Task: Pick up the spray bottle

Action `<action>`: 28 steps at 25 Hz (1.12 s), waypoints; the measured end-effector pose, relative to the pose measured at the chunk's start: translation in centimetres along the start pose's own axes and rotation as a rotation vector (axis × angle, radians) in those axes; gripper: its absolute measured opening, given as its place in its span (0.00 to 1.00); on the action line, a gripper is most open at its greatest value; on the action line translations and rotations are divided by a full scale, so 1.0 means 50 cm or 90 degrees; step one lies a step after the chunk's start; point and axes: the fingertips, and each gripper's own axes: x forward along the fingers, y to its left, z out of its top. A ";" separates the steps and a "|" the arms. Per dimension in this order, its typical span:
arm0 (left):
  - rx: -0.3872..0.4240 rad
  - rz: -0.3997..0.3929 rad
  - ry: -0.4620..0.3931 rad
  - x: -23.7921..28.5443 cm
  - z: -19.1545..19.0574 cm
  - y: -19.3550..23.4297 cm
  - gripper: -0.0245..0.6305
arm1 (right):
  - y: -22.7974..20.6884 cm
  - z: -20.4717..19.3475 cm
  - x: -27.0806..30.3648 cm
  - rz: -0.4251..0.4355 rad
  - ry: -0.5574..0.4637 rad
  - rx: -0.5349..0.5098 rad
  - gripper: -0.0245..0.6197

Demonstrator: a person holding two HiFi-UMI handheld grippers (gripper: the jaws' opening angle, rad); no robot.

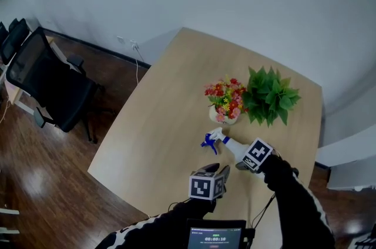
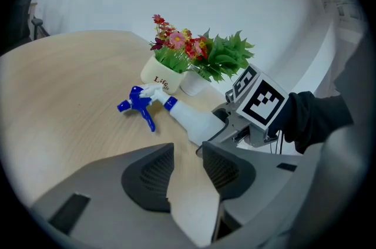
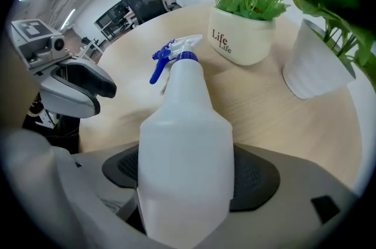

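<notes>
Head view: spray bottle (image 1: 226, 143) flat on table (image 1: 164, 124), white base end between jaws of right gripper (image 1: 247, 163), blue trigger head out beyond the tips. Left gripper view: left gripper (image 2: 188, 168) jaws slightly apart, only bare wood between them, bottle ahead past the tips. Right gripper view: pads (image 3: 254, 177) pressed against both sides of bottle body, gripping it.

Counter (image 1: 170, 107): one.
Spray bottle (image 1: 226, 144): one.
Potted plants: two, namely flowering pot (image 1: 224, 102) and leafy green pot (image 1: 269, 95).
Tongs: two, left tongs (image 2: 188, 155) and right tongs (image 3: 185, 174).
Marker cubes: two, left cube (image 1: 205, 187) and right cube (image 1: 257, 154).
Office chair (image 1: 50, 80): one whole; others at room edge, count unclear.
Small screen (image 1: 215, 236): one.
</notes>
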 end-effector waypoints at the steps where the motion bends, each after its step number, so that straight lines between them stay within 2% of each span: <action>1: -0.002 0.001 0.000 0.000 0.000 0.002 0.29 | 0.001 0.001 0.001 0.002 -0.009 0.007 0.67; 6: -0.006 -0.039 -0.019 -0.032 0.010 -0.023 0.29 | 0.021 0.002 -0.029 -0.009 -0.064 0.024 0.67; 10: 0.035 -0.045 -0.048 -0.065 0.026 -0.037 0.29 | 0.055 0.023 -0.091 0.013 -0.174 0.068 0.67; 15: 0.069 -0.064 -0.088 -0.121 0.040 -0.068 0.28 | 0.094 0.016 -0.196 -0.035 -0.313 0.084 0.67; 19: 0.131 -0.096 -0.133 -0.179 0.051 -0.114 0.19 | 0.115 -0.009 -0.287 -0.078 -0.446 0.136 0.67; 24: 0.241 -0.112 -0.187 -0.268 0.046 -0.172 0.17 | 0.171 -0.061 -0.405 -0.116 -0.614 0.203 0.67; 28: 0.268 -0.119 -0.223 -0.324 0.041 -0.199 0.17 | 0.212 -0.114 -0.486 -0.148 -0.710 0.248 0.67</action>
